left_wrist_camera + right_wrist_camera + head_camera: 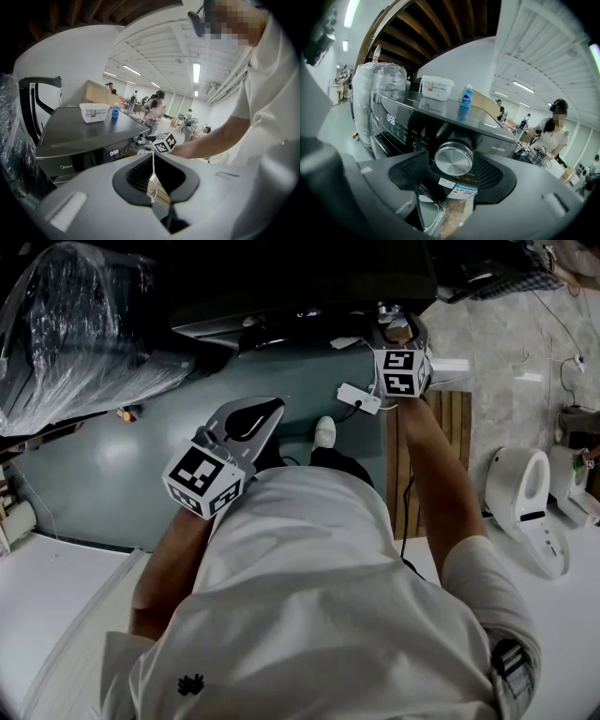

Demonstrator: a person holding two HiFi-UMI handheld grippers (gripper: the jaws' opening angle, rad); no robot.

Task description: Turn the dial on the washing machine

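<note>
The dark washing machine [309,296] stands in front of me, its lit display [391,120] on the front panel. Its round silver dial [453,160] sits between the two dark pads of my right gripper [451,166], which press on its left and right sides. In the head view my right gripper [397,324] is up against the machine's front. My left gripper [255,416] hangs lower and to the left, away from the machine, over the floor. Its pads [140,176] meet at a thin slit, with nothing held by the left gripper [152,158].
A white tub [436,88] and a blue bottle [466,97] stand on the machine's top. A plastic-wrapped bulk [84,324] sits left of it. A white power strip [359,397], wooden slats [441,456] and a white appliance [525,502] lie on the floor. People stand far behind.
</note>
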